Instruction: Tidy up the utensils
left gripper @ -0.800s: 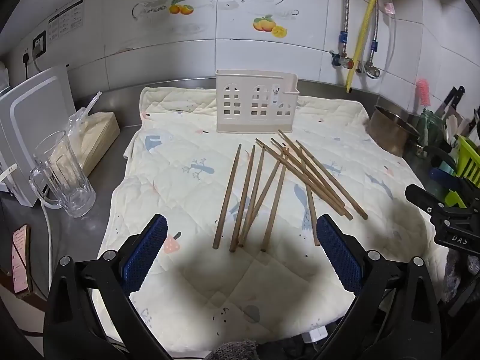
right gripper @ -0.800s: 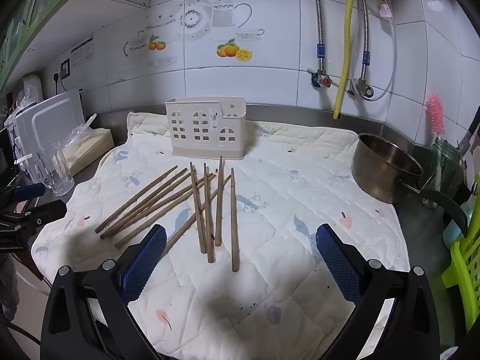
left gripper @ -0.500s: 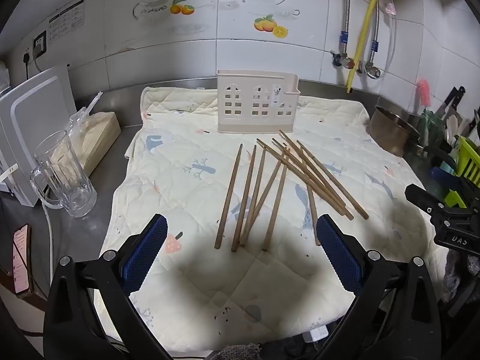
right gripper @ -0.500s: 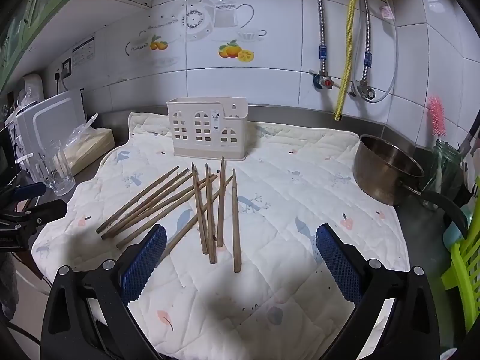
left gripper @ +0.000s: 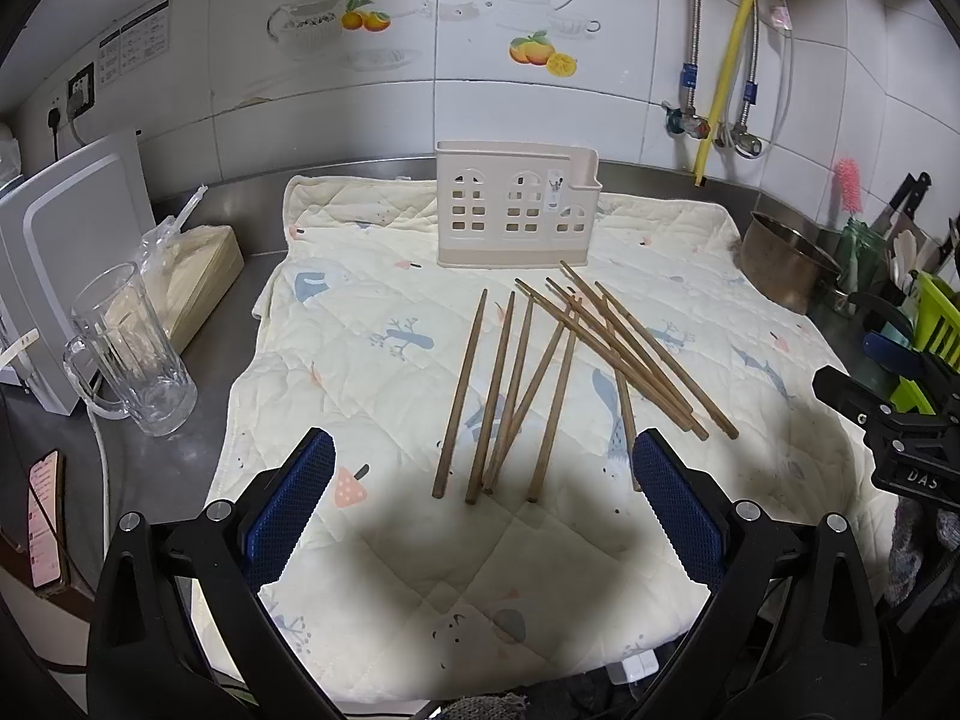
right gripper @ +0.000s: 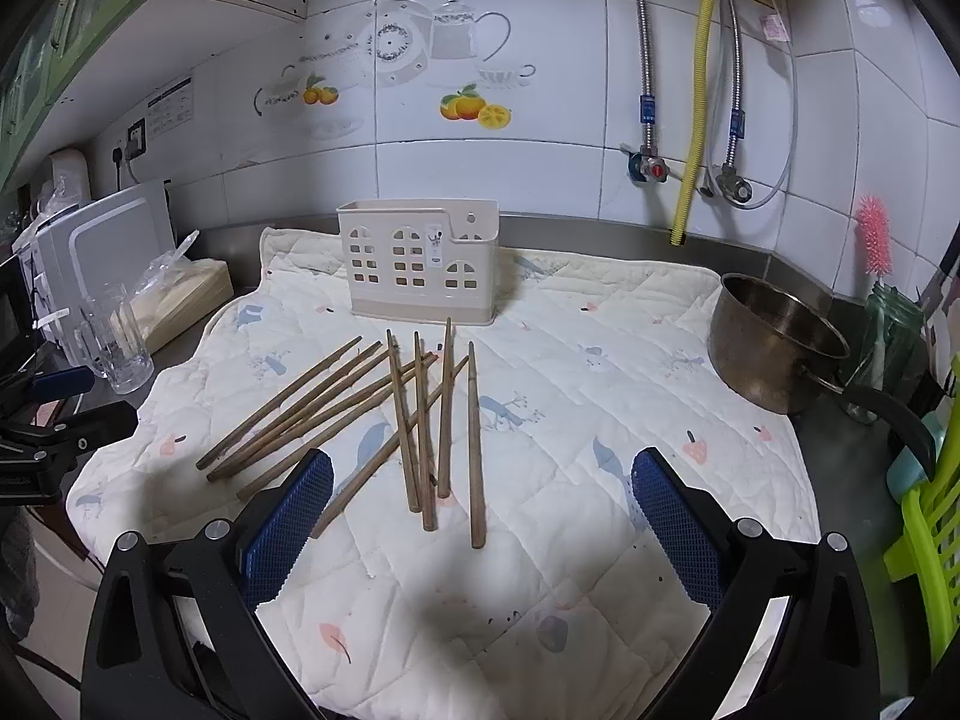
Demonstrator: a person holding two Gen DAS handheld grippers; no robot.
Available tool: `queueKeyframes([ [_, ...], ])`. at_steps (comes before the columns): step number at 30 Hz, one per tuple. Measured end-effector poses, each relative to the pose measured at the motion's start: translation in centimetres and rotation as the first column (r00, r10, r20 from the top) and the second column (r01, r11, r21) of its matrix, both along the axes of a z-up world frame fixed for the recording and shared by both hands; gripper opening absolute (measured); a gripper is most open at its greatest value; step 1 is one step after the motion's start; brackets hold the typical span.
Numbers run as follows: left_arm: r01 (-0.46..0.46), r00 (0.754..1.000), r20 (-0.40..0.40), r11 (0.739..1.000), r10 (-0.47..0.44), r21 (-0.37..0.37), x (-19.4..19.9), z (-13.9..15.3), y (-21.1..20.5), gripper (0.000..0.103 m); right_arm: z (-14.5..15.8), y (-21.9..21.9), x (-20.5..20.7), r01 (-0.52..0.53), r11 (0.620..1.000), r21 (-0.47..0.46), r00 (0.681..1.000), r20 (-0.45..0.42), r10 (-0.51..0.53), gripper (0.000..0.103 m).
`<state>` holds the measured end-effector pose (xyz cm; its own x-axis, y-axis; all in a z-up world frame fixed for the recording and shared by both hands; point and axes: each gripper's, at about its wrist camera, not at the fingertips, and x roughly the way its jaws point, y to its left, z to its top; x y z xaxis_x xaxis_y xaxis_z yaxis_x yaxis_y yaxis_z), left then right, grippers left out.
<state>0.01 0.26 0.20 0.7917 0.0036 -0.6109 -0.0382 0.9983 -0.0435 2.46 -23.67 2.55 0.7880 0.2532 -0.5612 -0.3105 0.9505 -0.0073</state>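
While both grippers, left gripper (left gripper: 483, 483) and right gripper (right gripper: 482, 495), stay wide open and empty, nothing has changed: wooden chopsticks (left gripper: 540, 372) still lie scattered on the quilted mat (left gripper: 372, 300) before the holder (left gripper: 516, 204), unsorted.

holder (left gripper: 516, 207) interior hidden; phone (left gripper: 45, 519) edge-cropped

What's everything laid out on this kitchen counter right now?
chopsticks: about ten, brown wood, loose on the mat
utensil holder: one, cream, behind the chopsticks
quilted mat: one, cream, printed, over the counter
glass mug: one, clear, left of mat
metal pot: one, right of mat
bottle brush: one, pink, in a jar
phone: one, left edge
left hand-held gripper: black, blue pads, open
right hand-held gripper: same, open
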Motion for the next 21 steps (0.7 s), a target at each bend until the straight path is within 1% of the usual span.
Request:
queueKeyframes([
  [21, 0.0, 1.0, 0.025, 1.0, -0.001, 0.007, -0.46, 0.68, -0.19, 0.098, 0.23, 0.19, -0.38, -0.003, 1.0, 0.005, 1.0, 0.014, 0.003, 0.097],
])
